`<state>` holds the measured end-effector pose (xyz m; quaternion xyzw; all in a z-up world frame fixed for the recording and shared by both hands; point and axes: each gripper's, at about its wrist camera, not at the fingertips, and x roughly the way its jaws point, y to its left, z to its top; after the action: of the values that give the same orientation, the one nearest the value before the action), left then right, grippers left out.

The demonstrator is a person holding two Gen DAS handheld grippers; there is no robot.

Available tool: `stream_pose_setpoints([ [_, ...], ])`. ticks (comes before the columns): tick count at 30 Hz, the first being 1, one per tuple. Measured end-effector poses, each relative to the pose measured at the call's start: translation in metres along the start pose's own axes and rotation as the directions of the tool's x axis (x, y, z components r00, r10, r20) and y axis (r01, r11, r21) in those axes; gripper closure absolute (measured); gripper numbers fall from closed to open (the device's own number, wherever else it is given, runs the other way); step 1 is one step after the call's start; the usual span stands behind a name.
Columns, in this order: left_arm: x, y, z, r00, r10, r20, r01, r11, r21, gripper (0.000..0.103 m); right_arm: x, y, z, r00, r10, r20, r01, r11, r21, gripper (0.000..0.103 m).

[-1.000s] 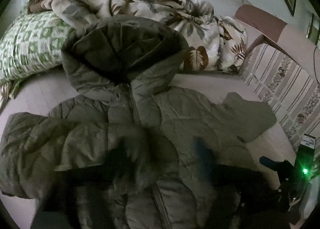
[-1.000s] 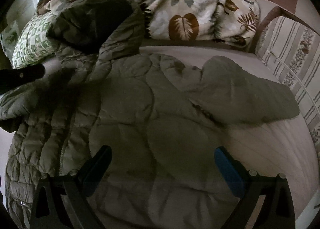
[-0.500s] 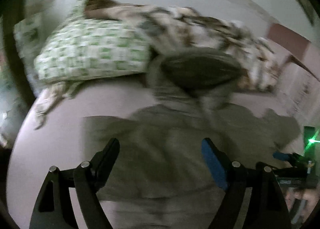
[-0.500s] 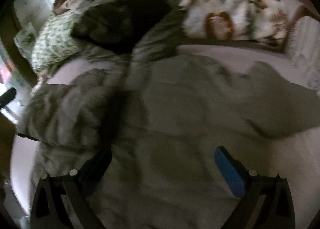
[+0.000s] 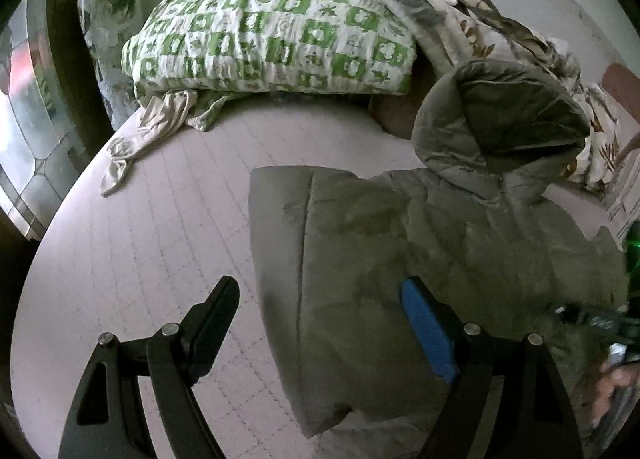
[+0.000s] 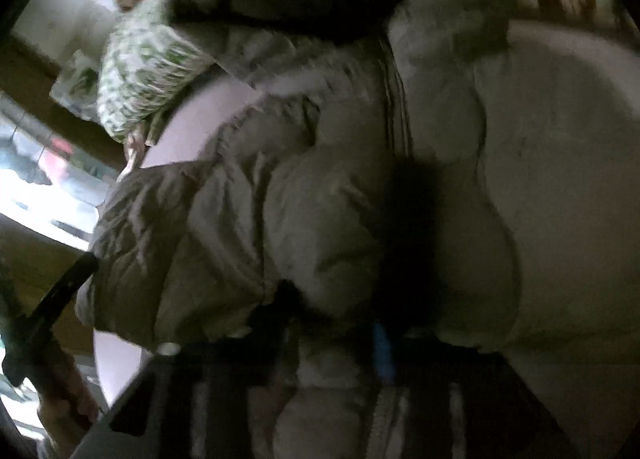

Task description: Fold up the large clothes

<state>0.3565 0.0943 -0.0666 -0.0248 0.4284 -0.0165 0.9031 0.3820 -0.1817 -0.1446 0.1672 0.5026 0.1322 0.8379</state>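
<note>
An olive-grey quilted hooded jacket (image 5: 420, 251) lies front up on the pale bed sheet (image 5: 152, 243), its hood (image 5: 508, 115) toward the pillows and its left sleeve folded across the body. My left gripper (image 5: 320, 323) is open and empty, hovering over the jacket's folded left edge. In the blurred right wrist view the jacket (image 6: 280, 211) fills the frame. My right gripper (image 6: 336, 323) is closed down on a bunch of the jacket's fabric near the lower front by the zipper.
A green-and-white checked pillow (image 5: 272, 31) and a leaf-print blanket (image 5: 472, 15) lie at the head of the bed. A beige garment (image 5: 148, 135) trails at the bed's left edge. A window (image 5: 24, 107) is at far left.
My left gripper let go of the sleeve, opened and swung left to the jacket's edge. My right gripper moved down and left and closed on the jacket fabric.
</note>
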Motion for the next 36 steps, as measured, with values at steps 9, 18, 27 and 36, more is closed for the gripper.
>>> stream_pose_setpoints([
  [9,-0.003,-0.037,0.005,0.999,-0.032,0.016,0.031,0.997,0.067,0.019,-0.096,0.011,0.012,0.963,-0.173,0.205,0.206,0.966,-0.156,0.084],
  [18,0.070,-0.078,-0.016,0.981,0.084,-0.173,-0.057,0.986,0.159,0.018,-0.074,-0.067,0.009,0.920,-0.370,0.131,0.383,0.918,-0.101,0.084],
  [27,0.079,-0.090,-0.029,0.982,0.135,-0.133,-0.104,0.971,0.217,0.016,-0.038,-0.093,0.004,0.906,-0.407,0.117,0.417,0.907,-0.068,0.079],
  [36,0.074,-0.097,-0.042,0.981,0.173,-0.093,-0.146,0.959,0.241,0.016,-0.070,-0.112,-0.010,0.897,-0.420,0.138,0.422,0.906,0.010,0.017],
])
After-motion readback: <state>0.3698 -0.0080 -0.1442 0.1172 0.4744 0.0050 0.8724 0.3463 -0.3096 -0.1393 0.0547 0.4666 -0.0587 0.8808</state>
